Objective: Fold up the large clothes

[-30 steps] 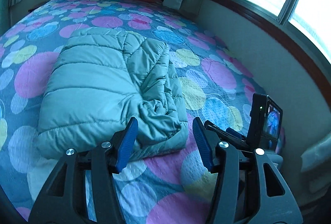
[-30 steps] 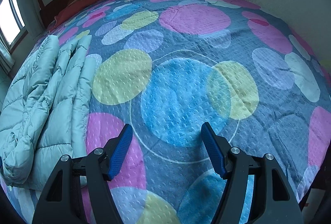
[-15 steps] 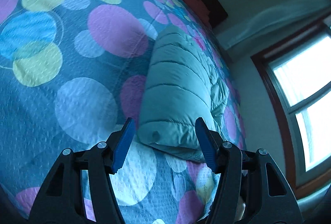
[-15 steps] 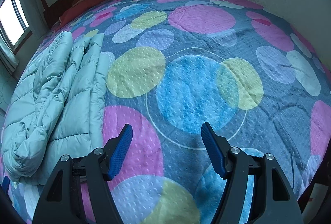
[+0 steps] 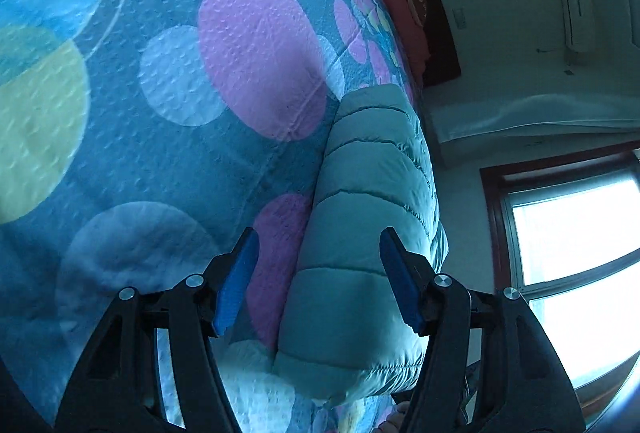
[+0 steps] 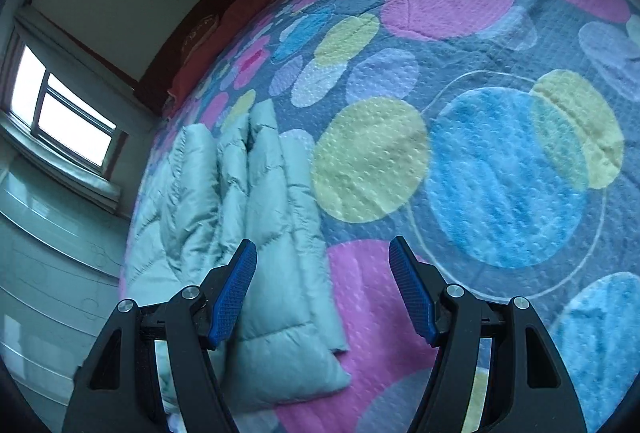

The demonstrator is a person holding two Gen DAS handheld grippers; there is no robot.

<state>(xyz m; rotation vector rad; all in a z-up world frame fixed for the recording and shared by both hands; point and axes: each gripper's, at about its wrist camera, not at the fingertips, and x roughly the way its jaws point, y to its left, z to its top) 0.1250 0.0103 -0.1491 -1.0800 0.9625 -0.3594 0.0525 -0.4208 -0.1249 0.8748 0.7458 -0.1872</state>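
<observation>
Puffer jacket (image 5: 368,233) lies folded on spotted bedspread (image 5: 160,113) near window (image 5: 576,253).

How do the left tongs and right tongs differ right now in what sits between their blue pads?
Left tongs: jaws opening, framing the near end of the pale green quilted puffer jacket on the circle-patterned bedspread; pads not pressing it.
Right tongs: open, framing the jacket's edge beside the left pad and a pink circle on the bedspread; jacket lies mostly to the left.
Shared: black frames, blue pads; neither grips anything.
</observation>
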